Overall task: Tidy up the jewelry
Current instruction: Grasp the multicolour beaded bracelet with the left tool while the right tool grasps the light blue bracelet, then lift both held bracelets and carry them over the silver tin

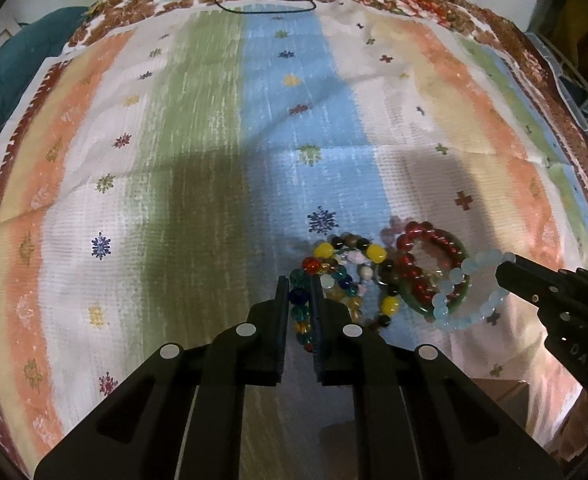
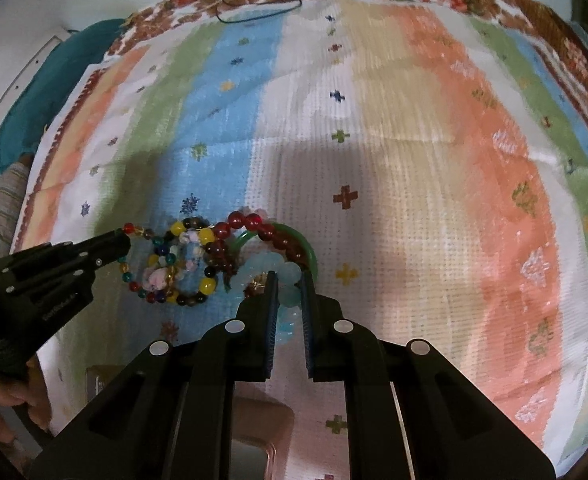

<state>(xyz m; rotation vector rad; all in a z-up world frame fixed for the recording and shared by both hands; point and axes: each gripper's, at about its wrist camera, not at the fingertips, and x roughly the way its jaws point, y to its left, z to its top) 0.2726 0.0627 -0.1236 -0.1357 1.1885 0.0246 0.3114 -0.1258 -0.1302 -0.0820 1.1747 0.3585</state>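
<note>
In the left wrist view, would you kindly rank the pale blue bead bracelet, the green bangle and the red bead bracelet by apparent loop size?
1. Pale blue bead bracelet, the widest loop.
2. Green bangle and red bead bracelet: alike, overlapping and partly hidden, so I would not rank them.

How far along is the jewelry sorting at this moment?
Early stage. Done: nothing looks sorted; the bracelets sit in one tangled heap on the striped cloth. In hand: the left gripper has its jaws shut on the multicolored bead bracelet, and the right gripper is shut on the pale blue bead bracelet. Left: pulling these free, then the red bead bracelet, green bangle and yellow-and-brown bracelet.
</note>
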